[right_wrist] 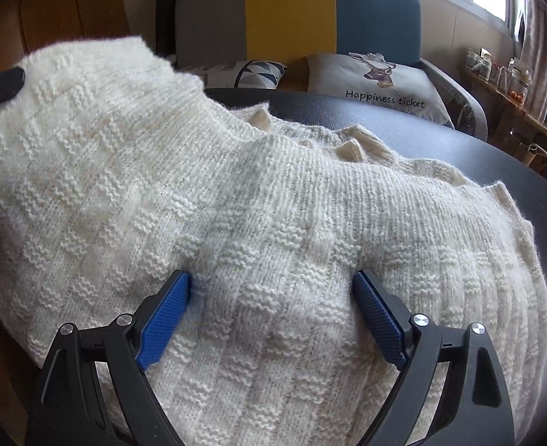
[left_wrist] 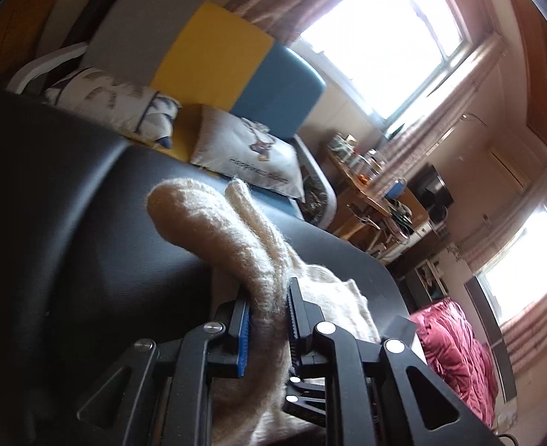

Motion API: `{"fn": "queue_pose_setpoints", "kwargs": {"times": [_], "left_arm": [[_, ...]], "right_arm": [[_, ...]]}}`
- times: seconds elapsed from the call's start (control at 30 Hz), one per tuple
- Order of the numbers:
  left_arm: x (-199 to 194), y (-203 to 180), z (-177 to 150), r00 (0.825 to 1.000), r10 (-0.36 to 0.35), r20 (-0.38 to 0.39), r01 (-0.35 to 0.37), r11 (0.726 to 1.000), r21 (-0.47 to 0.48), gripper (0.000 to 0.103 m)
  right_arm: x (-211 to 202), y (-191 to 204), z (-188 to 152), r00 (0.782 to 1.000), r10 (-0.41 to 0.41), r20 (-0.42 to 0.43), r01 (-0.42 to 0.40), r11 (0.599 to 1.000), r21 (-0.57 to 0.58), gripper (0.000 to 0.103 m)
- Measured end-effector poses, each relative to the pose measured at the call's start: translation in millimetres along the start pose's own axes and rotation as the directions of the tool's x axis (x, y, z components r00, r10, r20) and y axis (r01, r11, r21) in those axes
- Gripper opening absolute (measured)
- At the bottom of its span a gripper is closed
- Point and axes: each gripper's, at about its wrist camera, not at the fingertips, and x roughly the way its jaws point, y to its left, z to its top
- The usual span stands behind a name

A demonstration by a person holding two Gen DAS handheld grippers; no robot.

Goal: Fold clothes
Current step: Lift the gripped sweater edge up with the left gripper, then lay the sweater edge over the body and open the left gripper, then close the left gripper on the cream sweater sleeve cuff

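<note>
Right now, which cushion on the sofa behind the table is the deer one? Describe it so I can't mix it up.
Start at the grey, yellow and blue sofa behind the black table. Two cushions lie on its seat; take the pale grey one below the blue panel. It has a deer head and the words "Happiness ticket", while its neighbour shows dark triangles.

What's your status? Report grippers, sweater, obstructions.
Left gripper shut on sweater fold. Right gripper open, over sweater on black table. Nothing in the way.
</note>
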Motion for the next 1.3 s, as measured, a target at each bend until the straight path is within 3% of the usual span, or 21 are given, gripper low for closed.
{"fn": "queue_pose_setpoints", "kwargs": {"times": [0.63,0.7,0.77,0.9,0.97,1.13,1.3], "left_arm": [[25.9,-82.7,11.3,0.992,-0.111,-0.051,0.113,0.993,0.021,0.015],[30.3,-91.2,12.1,0.991,-0.121,-0.055,0.122,0.992,0.027,0.012],[34.6,-98.6,13.7,0.987,-0.149,-0.061,0.151,0.988,0.027,0.000],[46.4,-116.1,13.6,0.991,-0.109,-0.075,0.116,0.989,0.087,0.000],[53.8,-116.1,10.7,0.989,-0.112,-0.100,0.120,0.990,0.072,0.000],[55.5,-114.7,1.6,0.992,-0.029,-0.127,0.046,0.990,0.135,0.000],[34.1,-97.0,6.7,0.991,0.044,-0.129,-0.016,0.977,0.213,0.016]], "right_arm": [[-2.2,-12.0,-1.3,0.994,0.097,0.059,-0.102,0.990,0.095,0.091],[-3.3,-14.2,-1.2,0.992,0.110,0.066,-0.116,0.988,0.105,0.091],[-5.0,-16.7,-0.6,0.989,0.127,0.072,-0.135,0.984,0.115,0.091],[-7.0,-22.0,0.6,0.983,0.167,0.076,-0.176,0.976,0.128,0.092],[-6.9,-23.3,-0.3,0.981,0.178,0.079,-0.187,0.975,0.124,0.092],[-9.5,-30.2,-0.2,0.972,0.218,0.087,-0.229,0.962,0.147,0.092],[-10.1,-36.9,-0.2,0.962,0.256,0.090,-0.269,0.947,0.174,0.092]]}}
